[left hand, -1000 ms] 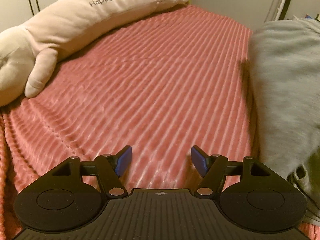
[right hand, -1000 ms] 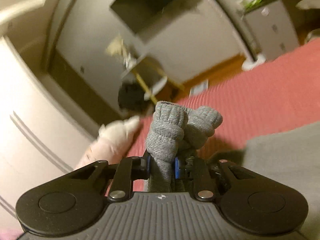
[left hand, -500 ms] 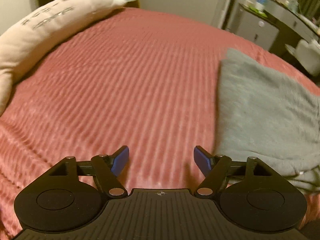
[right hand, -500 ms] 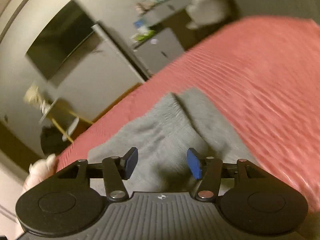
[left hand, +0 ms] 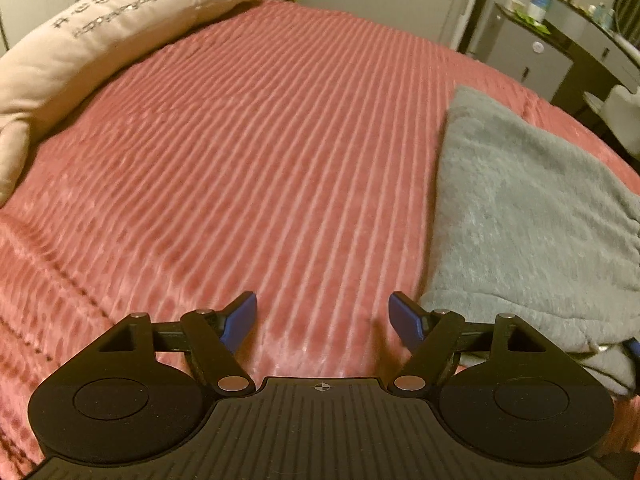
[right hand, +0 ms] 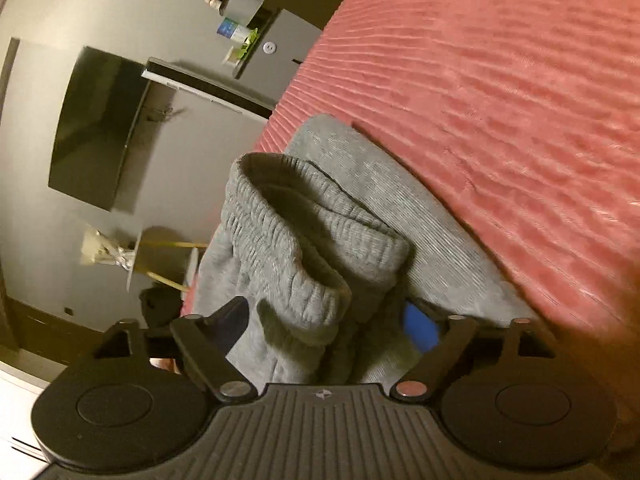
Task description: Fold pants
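The soft grey pants [right hand: 320,216] lie folded on the red ribbed bed [left hand: 260,160], so the right gripper [right hand: 326,320] is opening its jaws to let the cuffs drop, while the left gripper [left hand: 322,316] waits beside them, wide open and empty.

1 pr grey pants [left hand: 528,216], 1 red blanket [left hand: 260,152], 1 long plush pillow [left hand: 80,44], 1 wall TV [right hand: 96,128], 2 grippers
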`<state>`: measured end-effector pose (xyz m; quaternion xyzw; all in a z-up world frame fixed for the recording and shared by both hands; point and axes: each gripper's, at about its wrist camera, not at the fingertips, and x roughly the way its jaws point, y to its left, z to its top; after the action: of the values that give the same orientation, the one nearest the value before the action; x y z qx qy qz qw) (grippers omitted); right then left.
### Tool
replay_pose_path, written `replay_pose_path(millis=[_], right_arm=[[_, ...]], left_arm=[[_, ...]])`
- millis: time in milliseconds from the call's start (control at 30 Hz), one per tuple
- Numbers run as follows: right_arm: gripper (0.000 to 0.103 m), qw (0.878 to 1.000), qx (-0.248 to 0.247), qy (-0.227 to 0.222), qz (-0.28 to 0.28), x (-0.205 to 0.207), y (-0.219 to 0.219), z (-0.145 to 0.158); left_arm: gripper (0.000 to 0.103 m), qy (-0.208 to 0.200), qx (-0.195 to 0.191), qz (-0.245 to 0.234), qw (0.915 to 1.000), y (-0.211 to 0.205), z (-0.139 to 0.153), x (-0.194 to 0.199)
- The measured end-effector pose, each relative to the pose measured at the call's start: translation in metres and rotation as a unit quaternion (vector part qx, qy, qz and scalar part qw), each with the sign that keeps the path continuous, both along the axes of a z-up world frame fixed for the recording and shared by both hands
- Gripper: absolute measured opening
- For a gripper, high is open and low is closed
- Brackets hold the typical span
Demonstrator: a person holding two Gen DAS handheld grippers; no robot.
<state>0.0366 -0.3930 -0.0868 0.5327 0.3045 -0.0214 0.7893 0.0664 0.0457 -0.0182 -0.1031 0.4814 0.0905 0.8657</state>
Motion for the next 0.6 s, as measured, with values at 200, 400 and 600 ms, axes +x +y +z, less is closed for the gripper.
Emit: replay_pose_path(millis=[200,400,600], right_arm=[[0.064,0.999,-0.029,-0.014,0.025,0.012,0.009,0.006],[0.070,1.000,-0.016,-0.024,0.010,0.010,0.008,-0.004],[0.051,0.999,-0.035,-0.019,0.016,0.022,0.017,-0.002]], left_arm=[[0.078,0.013,0.016,0.010,0.9997,-0.001,-0.002,0.003],[0.078,0.025,0.024,0.014,0.9993,-0.003,-0.005,0.007],[0.079,0.013,0.022,-0.009,0.9996,-0.008,-0.002,0.005]])
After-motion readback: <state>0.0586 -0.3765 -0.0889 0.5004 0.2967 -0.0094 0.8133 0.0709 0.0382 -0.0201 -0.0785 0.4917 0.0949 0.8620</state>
